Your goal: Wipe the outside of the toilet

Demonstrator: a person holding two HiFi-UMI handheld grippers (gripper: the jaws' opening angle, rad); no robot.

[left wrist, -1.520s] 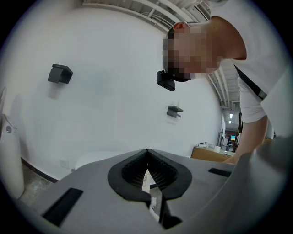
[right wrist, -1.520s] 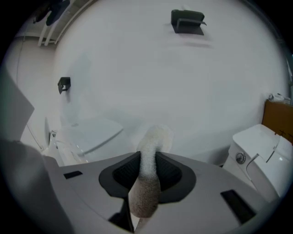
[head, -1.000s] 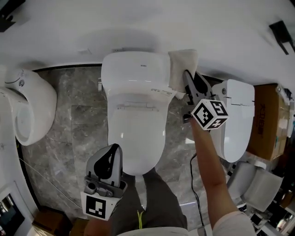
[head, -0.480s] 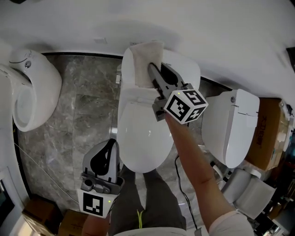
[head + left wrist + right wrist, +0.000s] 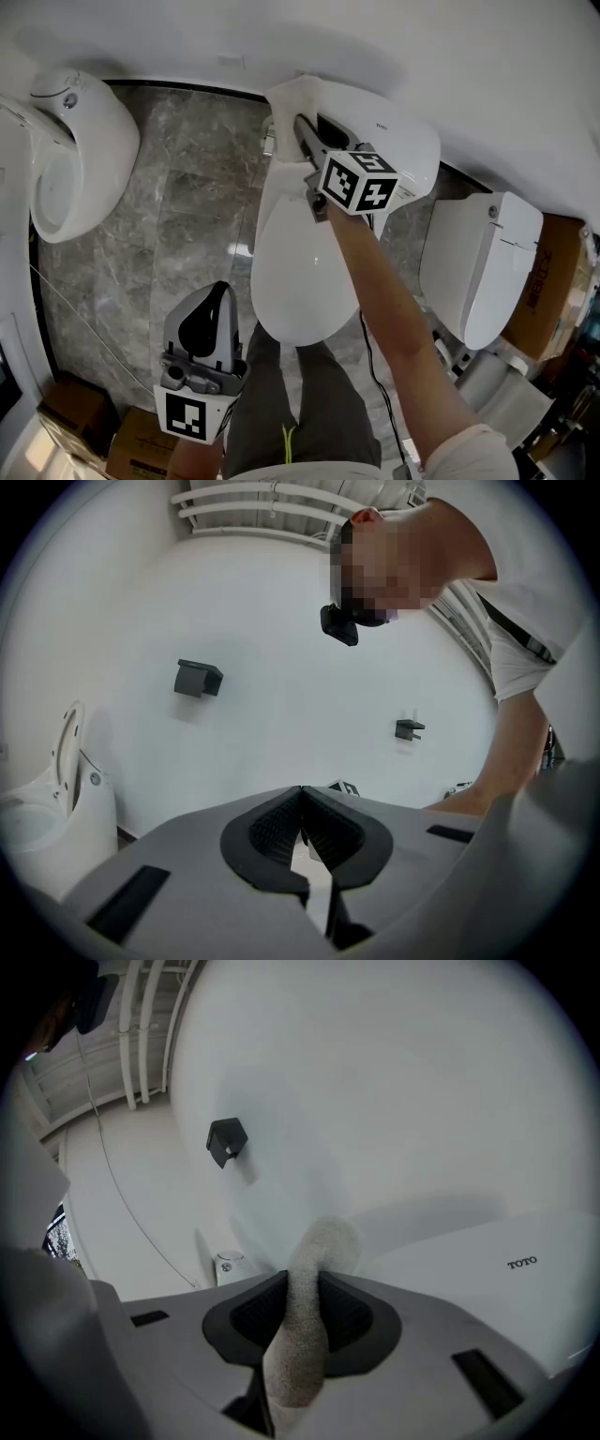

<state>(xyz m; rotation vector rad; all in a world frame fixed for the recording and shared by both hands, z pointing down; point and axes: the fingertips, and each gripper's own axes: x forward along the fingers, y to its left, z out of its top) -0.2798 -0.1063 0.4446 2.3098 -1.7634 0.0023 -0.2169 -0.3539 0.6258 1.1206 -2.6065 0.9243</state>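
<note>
The white toilet [image 5: 298, 281] stands with its lid down and its tank [image 5: 405, 142] against the wall. My right gripper [image 5: 306, 129] is shut on a white cloth [image 5: 292, 97], which lies on the tank's left top corner. In the right gripper view the cloth [image 5: 315, 1269] sticks out between the pads, with the tank [image 5: 487, 1260] to the right. My left gripper [image 5: 217, 298] hangs low by the bowl's front left, apart from the toilet. Its jaws point at the wall, closed with nothing between them [image 5: 301, 797].
A second toilet [image 5: 66, 159] stands at the left and a third [image 5: 478, 262] at the right. Cardboard boxes sit at the right edge [image 5: 555, 281] and bottom left [image 5: 70, 412]. A black cable [image 5: 375, 370] runs over the grey marble floor [image 5: 187, 216]. My own legs stand before the bowl.
My right gripper has carried the cloth from the tank's right side across its top to the left corner. The left gripper has stayed low and shut.
</note>
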